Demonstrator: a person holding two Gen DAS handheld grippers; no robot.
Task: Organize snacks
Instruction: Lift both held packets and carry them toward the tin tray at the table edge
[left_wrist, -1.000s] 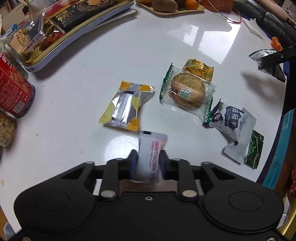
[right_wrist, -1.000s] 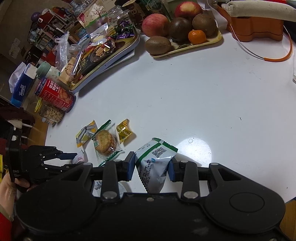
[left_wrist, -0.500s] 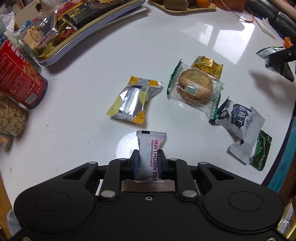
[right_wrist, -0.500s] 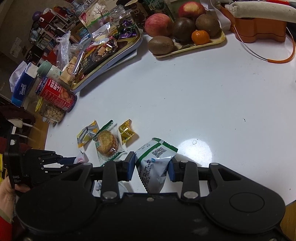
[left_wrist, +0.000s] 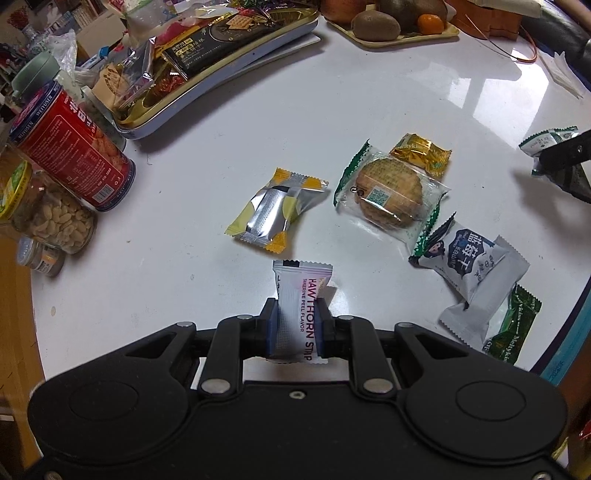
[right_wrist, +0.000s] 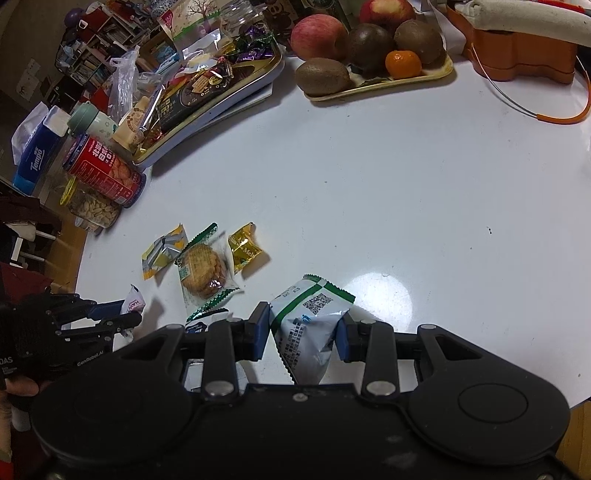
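Note:
My left gripper (left_wrist: 295, 325) is shut on a white Hawthorn Strip packet (left_wrist: 299, 306), held above the white table (left_wrist: 295, 110). My right gripper (right_wrist: 301, 332) is shut on a silver-and-green snack bag (right_wrist: 306, 321). On the table lie a yellow-and-silver packet (left_wrist: 275, 208), a clear-wrapped cookie (left_wrist: 389, 192), a gold candy (left_wrist: 421, 153), a white-and-blue packet (left_wrist: 469, 266) and a dark green packet (left_wrist: 513, 332). The snack tray (left_wrist: 207, 70) stands at the back left, also in the right wrist view (right_wrist: 207, 85).
A red can (left_wrist: 70, 147), a peanut jar (left_wrist: 51, 218) and a small jar (left_wrist: 37, 254) stand at the left edge. A fruit tray (right_wrist: 373, 62) and an orange object (right_wrist: 517, 55) sit at the back. A teal tin rim (left_wrist: 569, 339) is at the right.
My left gripper has lifted and drawn back to the left with the Hawthorn Strip packet, which has turned upright. My right gripper has held its bag nearly still.

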